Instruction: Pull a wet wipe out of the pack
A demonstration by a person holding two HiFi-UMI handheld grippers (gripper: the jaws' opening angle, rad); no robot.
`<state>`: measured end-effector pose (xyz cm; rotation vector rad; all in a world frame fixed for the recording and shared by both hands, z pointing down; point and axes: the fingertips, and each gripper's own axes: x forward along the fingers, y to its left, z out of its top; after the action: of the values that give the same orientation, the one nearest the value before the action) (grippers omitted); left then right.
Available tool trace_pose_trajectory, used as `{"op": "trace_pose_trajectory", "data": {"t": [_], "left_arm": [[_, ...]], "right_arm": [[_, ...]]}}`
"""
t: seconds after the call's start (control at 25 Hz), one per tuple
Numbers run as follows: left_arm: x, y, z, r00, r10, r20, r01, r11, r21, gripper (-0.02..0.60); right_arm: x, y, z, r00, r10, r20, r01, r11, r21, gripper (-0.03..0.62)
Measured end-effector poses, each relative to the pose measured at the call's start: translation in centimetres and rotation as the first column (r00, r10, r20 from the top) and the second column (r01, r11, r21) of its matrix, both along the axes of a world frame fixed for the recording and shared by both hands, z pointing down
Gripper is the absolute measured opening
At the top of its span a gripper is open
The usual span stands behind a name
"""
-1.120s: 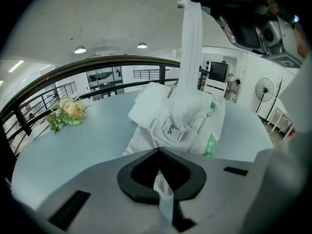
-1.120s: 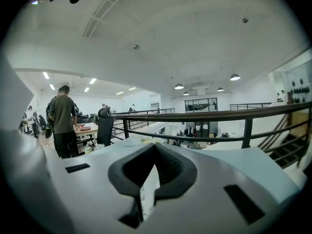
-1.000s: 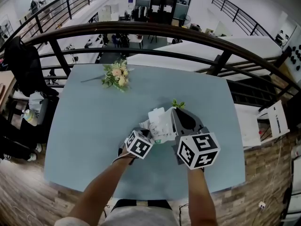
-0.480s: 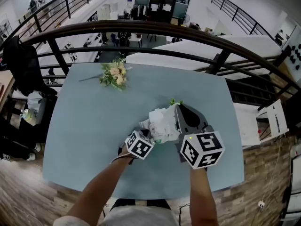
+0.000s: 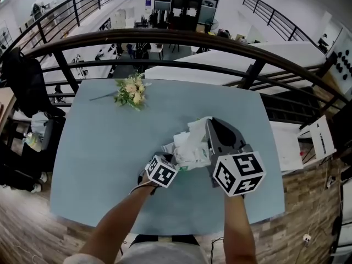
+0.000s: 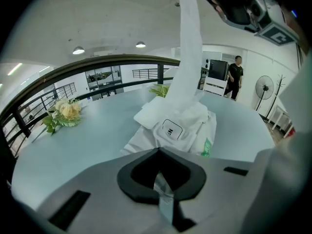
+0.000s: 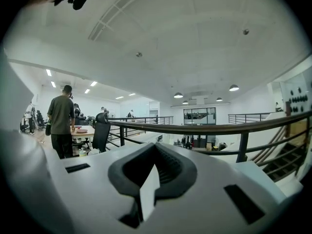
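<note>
The white wet wipe pack (image 5: 186, 154) lies on the pale blue table (image 5: 104, 147), also in the left gripper view (image 6: 181, 130). My left gripper (image 5: 170, 158) is shut on the pack's near crinkled edge (image 6: 163, 195) and holds it down. From the pack's opening a white wet wipe (image 5: 196, 131) rises as a long stretched strip (image 6: 188, 67). My right gripper (image 5: 209, 124) is shut on the strip's top end above the pack. A corner of the wipe (image 7: 148, 191) shows between the closed jaws in the right gripper view.
A small bouquet (image 5: 131, 91) lies at the table's far left. A green sprig (image 6: 161, 89) sits just behind the pack. A dark railing (image 5: 181, 37) runs along the far table edge. People stand beyond it (image 6: 235, 74), (image 7: 61, 121).
My right gripper has risen with the wipe, and more of the strip has come out of the pack. The left gripper and the pack have stayed where they were.
</note>
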<state>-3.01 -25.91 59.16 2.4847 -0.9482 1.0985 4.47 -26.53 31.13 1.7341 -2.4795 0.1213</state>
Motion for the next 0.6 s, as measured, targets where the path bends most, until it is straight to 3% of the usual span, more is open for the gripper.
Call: {"op": "trace_pose_trajectory", "data": {"t": [0.24,0.6], "left_arm": [[0.0,-0.3,0.1,1.000,0.000,0.008,0.000,1.000,-0.007,-0.006],[-0.8,-0.7,-1.2,0.998,-0.064,-0.023,0.064,0.998,-0.010,-0.005]], "right_arm": [[1.3,0.5,-3.4,0.999,0.024,0.021,-0.026,0.996,0.087,0.003],[1.6,1.3,-1.1,0.999,0.045,-0.014,-0.045,0.998,0.043,0.003]]}}
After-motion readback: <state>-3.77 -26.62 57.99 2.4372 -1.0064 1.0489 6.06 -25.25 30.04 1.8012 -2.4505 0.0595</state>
